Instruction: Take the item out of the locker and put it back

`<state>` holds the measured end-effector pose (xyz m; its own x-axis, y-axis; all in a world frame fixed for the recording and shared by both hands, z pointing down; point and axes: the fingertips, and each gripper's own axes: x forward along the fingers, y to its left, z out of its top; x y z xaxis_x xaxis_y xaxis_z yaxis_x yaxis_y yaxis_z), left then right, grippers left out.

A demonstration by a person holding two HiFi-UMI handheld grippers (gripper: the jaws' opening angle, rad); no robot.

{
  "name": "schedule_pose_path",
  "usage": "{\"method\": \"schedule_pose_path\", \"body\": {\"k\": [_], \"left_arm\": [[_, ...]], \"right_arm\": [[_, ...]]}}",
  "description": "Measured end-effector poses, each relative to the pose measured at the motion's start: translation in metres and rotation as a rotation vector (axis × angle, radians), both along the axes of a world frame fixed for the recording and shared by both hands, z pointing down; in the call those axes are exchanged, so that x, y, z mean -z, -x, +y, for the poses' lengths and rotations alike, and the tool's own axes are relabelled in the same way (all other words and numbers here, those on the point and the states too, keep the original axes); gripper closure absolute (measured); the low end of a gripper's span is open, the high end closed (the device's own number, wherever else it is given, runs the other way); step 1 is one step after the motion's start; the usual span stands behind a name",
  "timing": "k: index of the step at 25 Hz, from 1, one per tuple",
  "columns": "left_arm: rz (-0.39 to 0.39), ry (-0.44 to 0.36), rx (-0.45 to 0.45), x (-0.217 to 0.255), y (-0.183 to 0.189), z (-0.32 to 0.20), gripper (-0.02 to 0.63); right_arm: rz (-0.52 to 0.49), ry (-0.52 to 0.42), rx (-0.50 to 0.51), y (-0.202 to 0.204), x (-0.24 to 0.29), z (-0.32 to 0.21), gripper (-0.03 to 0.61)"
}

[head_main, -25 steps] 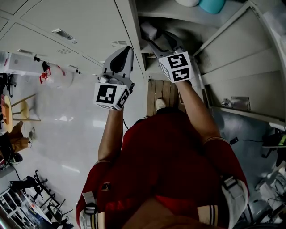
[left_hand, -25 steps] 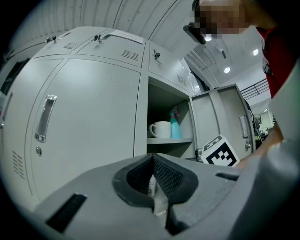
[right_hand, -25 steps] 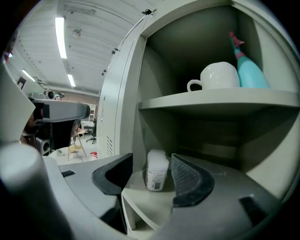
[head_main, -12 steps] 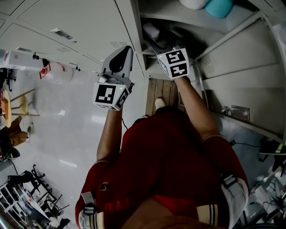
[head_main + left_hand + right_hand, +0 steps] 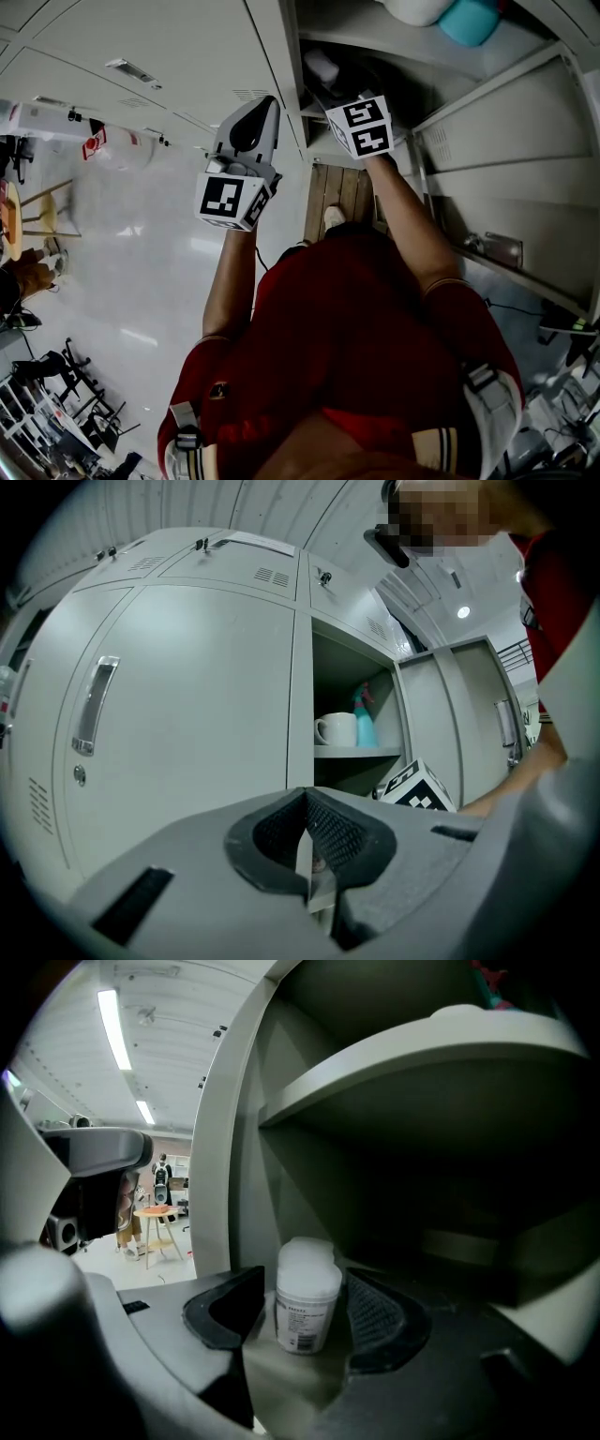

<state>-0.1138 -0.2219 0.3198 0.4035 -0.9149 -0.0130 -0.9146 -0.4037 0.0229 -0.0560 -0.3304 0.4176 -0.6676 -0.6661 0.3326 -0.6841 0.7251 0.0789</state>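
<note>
The right gripper (image 5: 302, 1305) holds its jaws open around the white bottle (image 5: 307, 1321) in the locker (image 5: 234, 1147), so a bump may tip it; the left gripper (image 5: 307, 841) is squeezed closed, empty.

Glossy pale floor (image 5: 141, 281) spreads left of the left gripper (image 5: 266, 105). Far left of the right gripper (image 5: 305, 1312) — a round wooden table (image 5: 155, 1215), strip lights (image 5: 112, 1026) overhead.

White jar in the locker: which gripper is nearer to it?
Right. The right gripper is inside the locker, jaws apart on either side of the white jar. The left gripper is shut, outside by the closed door.
</note>
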Motion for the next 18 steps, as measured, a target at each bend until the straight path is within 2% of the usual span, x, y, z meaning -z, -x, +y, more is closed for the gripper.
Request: {"method": "schedule_pose_path", "body": {"k": [11,14,18], "left_arm": [[-0.002,0.011,0.016,-0.0045,0.0084,0.0006,0.607],[-0.001,0.011,0.016,-0.0041,0.0097,0.001,0.607],[-0.001,0.01,0.009,-0.004,0.0093,0.0015,0.607]], "right_arm": [[0.03,0.023,-0.005,0.0062,-0.0099,-0.008,0.33],[0.025,0.02,-0.014,0.0046,-0.0086,-0.009,0.364],[0.01,0.016,-0.019,0.0034,-0.0078,-0.0076,0.37]]}}
